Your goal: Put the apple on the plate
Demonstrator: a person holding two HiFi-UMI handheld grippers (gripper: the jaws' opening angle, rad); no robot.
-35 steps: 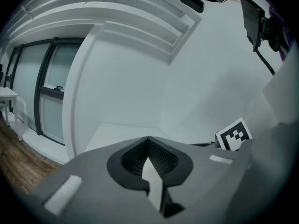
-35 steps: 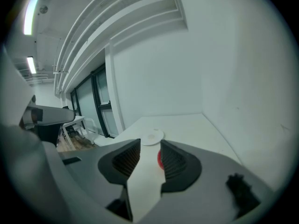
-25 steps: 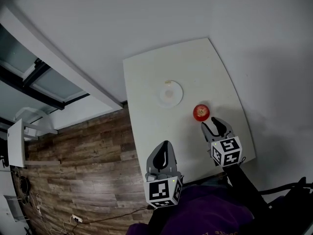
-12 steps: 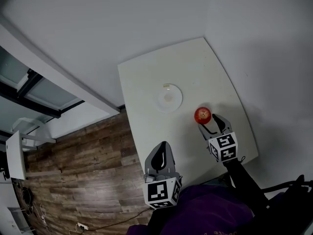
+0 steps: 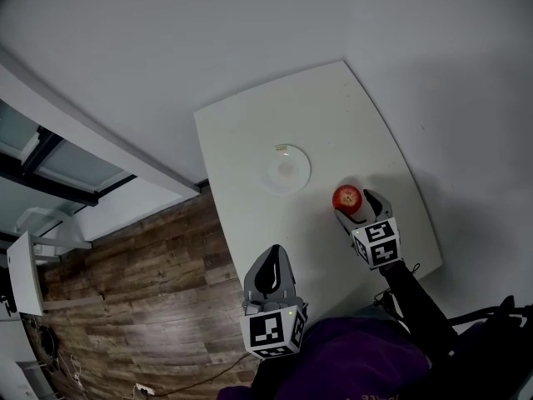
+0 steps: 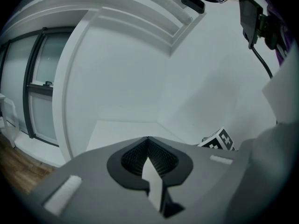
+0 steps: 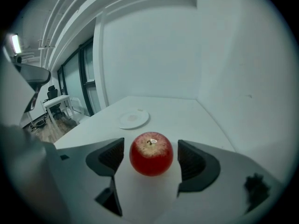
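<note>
A red apple (image 5: 346,198) (image 7: 151,153) stands upright on the white table (image 5: 250,140), stem up. My right gripper (image 5: 356,210) (image 7: 150,158) has its jaws opening around the apple, one pad on each side with a small gap, not pressing. A white plate (image 5: 287,169) (image 7: 133,119) lies empty farther along the table, to the apple's left. My left gripper (image 5: 268,280) (image 6: 148,161) hovers at the table's near edge with its jaws together and nothing between them.
The table sits in a corner between two white walls (image 5: 250,40). Wood floor (image 5: 141,282) lies to the left, beside a glass partition (image 5: 50,140). A desk and chair (image 7: 58,104) stand far off in the right gripper view.
My right gripper has moved forward and down until the apple sits between its jaws, which have widened. The left gripper has drifted slightly toward me.
</note>
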